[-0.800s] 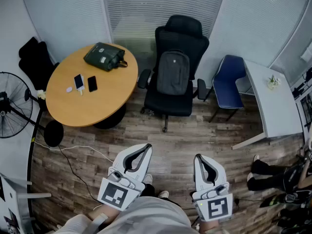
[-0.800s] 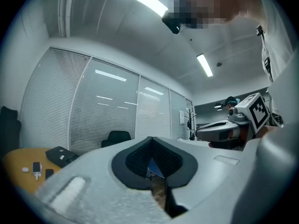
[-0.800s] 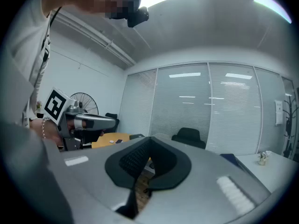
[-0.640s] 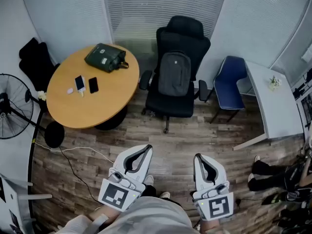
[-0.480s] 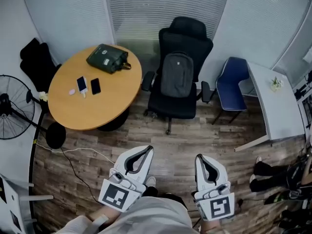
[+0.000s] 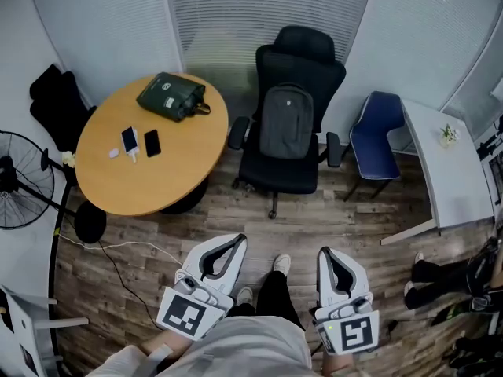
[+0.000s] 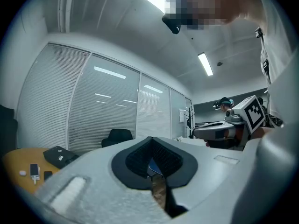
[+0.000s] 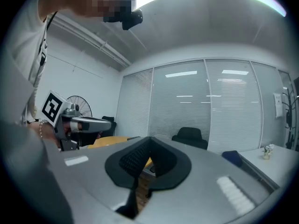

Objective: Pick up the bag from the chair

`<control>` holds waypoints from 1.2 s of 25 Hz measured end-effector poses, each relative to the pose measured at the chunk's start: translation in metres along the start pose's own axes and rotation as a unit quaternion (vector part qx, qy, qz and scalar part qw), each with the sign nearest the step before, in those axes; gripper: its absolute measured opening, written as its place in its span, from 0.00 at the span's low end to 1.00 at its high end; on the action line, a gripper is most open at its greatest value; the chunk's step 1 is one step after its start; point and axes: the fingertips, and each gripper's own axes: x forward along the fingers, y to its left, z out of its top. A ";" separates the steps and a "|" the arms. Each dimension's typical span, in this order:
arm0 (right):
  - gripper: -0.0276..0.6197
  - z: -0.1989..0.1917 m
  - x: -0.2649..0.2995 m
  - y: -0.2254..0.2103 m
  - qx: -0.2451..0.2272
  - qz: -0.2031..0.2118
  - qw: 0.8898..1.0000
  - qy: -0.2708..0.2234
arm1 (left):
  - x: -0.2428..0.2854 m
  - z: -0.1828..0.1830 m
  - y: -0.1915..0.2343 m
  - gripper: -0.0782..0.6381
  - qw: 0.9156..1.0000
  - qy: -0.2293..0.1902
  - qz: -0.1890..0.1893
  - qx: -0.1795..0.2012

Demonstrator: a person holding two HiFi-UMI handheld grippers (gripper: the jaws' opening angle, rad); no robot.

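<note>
Well, step in hand: closing the distance to the black office chair [image 6: 292, 163]; I judge the pick barely begun.
Bag: the grey backpack [image 6: 287, 122] stands upright on the seat, leaning on the backrest, between the armrests.
Left gripper [image 6: 236, 240]: fingers together with nothing between them, held level and low, well apart from the chair.
Right gripper [image 6: 325, 253]: the same, fingers pressed together and empty.
Not my target: the green bag [image 6: 171, 95] lies on the round counter [image 6: 149, 179], left of the chair.
Approach: I'd walk straight up the floor between the counter and the blue chair [image 6: 372, 140], squarely facing the seat.
Grip: I'd spread the fingers before arriving and go for the top of the backpack, where a carry handle ought to be; I can't make one out from here.
Lift: straight up first, clear of the armrests, because I expect the chair to roll or swivel if I drag the backpack sideways.
</note>
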 end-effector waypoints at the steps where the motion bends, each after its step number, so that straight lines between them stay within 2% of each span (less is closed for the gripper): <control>1: 0.05 -0.001 0.003 -0.004 0.000 0.000 1.000 -0.001 | 0.005 -0.001 0.001 0.11 1.000 0.000 -0.001 0.001; 9: 0.05 -0.010 0.044 -0.048 -0.008 0.014 1.000 0.005 | 0.066 -0.002 0.015 0.11 1.000 -0.002 0.003 0.003; 30: 0.05 -0.021 0.146 -0.224 0.000 0.025 1.000 0.001 | 0.268 0.000 0.035 0.11 1.000 0.007 0.011 0.007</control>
